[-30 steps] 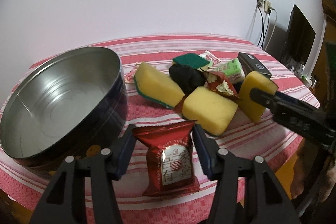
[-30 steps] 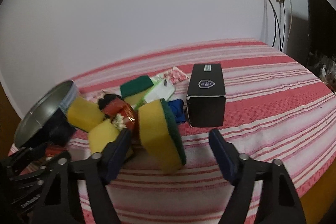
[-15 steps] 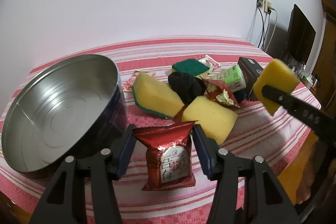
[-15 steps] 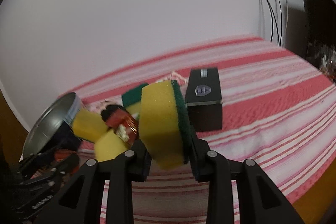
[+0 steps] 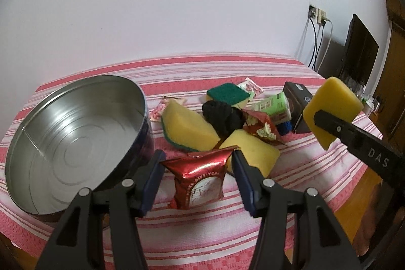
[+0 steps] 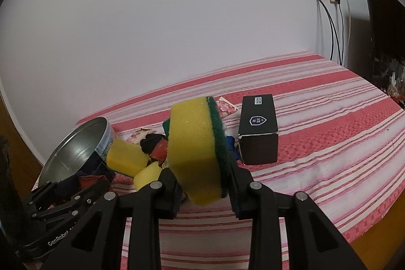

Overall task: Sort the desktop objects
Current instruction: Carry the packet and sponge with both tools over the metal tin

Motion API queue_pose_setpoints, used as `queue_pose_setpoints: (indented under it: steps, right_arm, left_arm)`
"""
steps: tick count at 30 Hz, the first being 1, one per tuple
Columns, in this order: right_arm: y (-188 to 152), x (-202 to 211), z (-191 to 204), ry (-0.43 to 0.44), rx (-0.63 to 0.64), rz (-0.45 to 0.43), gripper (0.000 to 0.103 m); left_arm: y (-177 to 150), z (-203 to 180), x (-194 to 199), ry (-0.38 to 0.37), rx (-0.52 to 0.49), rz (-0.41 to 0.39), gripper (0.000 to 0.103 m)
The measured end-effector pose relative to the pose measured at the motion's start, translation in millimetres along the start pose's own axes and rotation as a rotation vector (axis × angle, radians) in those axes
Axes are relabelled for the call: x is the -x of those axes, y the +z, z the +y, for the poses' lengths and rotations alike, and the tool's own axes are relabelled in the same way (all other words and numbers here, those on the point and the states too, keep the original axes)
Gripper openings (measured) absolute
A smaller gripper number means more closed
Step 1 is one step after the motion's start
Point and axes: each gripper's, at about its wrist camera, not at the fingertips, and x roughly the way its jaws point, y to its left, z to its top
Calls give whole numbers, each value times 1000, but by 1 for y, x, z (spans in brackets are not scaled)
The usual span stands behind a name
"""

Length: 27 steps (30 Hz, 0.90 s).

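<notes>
Left gripper (image 5: 197,175) stands spread, its blue-padded fingers either side of a red snack packet (image 5: 198,181) that lies on the striped red tablecloth (image 5: 298,173); whether the pads touch the foil cannot be told. To its left sits a round metal tin (image 5: 76,141). Beyond the packet lies the heap: a yellow sponge (image 5: 188,127), a black cloth (image 5: 224,115), a second yellow sponge (image 5: 253,153), a green pack (image 5: 274,108) and a black box (image 6: 258,129). Farther right, the right gripper (image 6: 205,187) pinches a yellow-and-green sponge (image 6: 195,148) between its fingers, holding it above the cloth, near the black box.
</notes>
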Motion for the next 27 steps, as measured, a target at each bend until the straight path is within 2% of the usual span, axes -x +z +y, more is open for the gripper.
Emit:
queue_pose_setpoints:
  steps: [1,4,9,18,25,27]
  right_arm:
    - [1,2,2,-2,2,-6,33]
    - [2,5,5,0,4,-17,33]
    - [4,5,8,-8,17,-19,33]
    - [2,3,5,-14,2,-10,33]
    - [1,-5,1,4,-7,6,33]
    - [1,-6,-1,1,-12,6,33]
  left_arm:
    - [1,1,0,-5,2,0,24]
    - [5,5,-3,-50,37,22,25]
    - [7,4,-12,-33,35,31,25]
    - [0,16,-7,-69,26,8,24]
    - [-4,11,-16,-74,4,44,24]
    - [-6,6,-20,-79,-14,71,34]
